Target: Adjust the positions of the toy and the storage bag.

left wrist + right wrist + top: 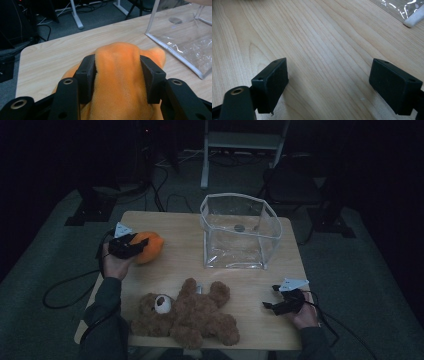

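On the wooden tabletop [175,227] in a dim room, the left tongs [117,72] squeeze the orange soft toy [117,82] near the left edge, probably for lifting into the clear bag [240,232], while the right tongs [337,85] rest open and empty beside the teddy bear [187,312].

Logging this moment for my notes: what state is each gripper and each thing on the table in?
left gripper: shut on the orange plush toy
right gripper: open, holding nothing, just over the table
clear plastic box: upright, open at the top
brown teddy bear: lying flat at the near edge, untouched
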### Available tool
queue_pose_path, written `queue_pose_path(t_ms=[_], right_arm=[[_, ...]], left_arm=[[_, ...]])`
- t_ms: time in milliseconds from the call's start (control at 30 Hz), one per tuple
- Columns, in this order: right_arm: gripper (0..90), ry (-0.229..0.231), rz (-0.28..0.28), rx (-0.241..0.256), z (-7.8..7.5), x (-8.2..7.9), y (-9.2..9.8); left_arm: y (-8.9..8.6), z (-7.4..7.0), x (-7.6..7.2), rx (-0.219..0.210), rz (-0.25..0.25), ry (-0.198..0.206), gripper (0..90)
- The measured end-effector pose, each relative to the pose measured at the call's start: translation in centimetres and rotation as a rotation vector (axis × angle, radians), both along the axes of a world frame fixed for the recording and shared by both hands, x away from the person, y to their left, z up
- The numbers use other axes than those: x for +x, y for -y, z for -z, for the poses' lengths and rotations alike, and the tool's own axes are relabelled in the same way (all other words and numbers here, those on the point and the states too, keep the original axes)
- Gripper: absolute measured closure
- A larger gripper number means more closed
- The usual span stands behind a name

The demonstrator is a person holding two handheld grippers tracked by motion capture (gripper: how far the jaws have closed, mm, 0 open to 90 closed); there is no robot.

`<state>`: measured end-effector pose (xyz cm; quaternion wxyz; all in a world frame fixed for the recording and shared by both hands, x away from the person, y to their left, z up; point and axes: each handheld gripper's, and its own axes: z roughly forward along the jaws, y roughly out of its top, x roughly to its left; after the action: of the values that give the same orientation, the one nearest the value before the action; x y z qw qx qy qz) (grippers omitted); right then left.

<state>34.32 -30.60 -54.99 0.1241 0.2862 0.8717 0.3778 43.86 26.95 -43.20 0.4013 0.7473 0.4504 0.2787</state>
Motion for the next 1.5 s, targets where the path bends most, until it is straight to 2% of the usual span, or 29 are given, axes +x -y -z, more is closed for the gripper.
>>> queue_pose_path(t_ms=[100,267,467,633,667,767,800,833,900,1000,1067,1167,1233,1367,1500], right_arm=[[14.9,0.0,0.0,0.0,0.0,0.0,0.0],[15.0,0.0,0.0,0.0,0.0,0.0,0.0],[14.9,0.0,0.0,0.0,0.0,0.0,0.0],[15.0,0.0,0.0,0.0,0.0,0.0,0.0],[14.9,0.0,0.0,0.0,0.0,0.0,0.0],[14.9,0.0,0.0,0.0,0.0,0.0,0.0],[14.9,0.0,0.0,0.0,0.0,0.0,0.0],[14.9,0.0,-0.001,0.0,0.0,0.0,0.0],[14.9,0.001,-0.001,0.0,0.0,0.0,0.0],[14.9,0.0,0.0,0.0,0.0,0.0,0.0],[14.9,0.0,0.0,-0.001,0.0,0.0,0.0],[14.9,0.0,0.0,-0.001,0.0,0.0,0.0],[14.9,0.0,0.0,0.0,0.0,0.0,0.0],[14.9,0.0,0.0,0.0,0.0,0.0,0.0],[14.9,0.0,0.0,0.0,0.0,0.0,0.0]], left_arm=[[0.6,0.0,1.0,0.002,0.011,0.004,51.9],[1.4,-0.2,2.7,0.031,0.008,-0.003,51.8],[2.2,-0.4,4.6,0.024,0.002,-0.002,51.7],[2.8,0.2,5.6,0.008,0.001,-0.019,51.5],[3.0,0.5,5.8,0.005,0.006,-0.035,50.8],[3.6,2.7,6.4,0.034,0.037,-0.137,44.9],[3.7,3.5,6.5,0.032,0.052,-0.161,42.1],[3.6,3.9,6.3,-0.001,0.053,-0.16,39.1],[3.5,3.7,6.3,-0.023,0.041,-0.17,35.5],[3.4,3.0,6.1,-0.001,0.043,-0.163,30.3],[3.3,2.6,5.9,0.001,0.038,-0.151,30.0],[3.1,2.1,5.5,-0.025,0.038,-0.126,30.4],[3.3,1.7,5.3,-0.026,0.044,-0.107,31.3],[3.6,1.0,4.9,-0.035,0.067,-0.092,32.4],[4.0,0.4,4.6,-0.044,0.09,-0.1,37.1]])
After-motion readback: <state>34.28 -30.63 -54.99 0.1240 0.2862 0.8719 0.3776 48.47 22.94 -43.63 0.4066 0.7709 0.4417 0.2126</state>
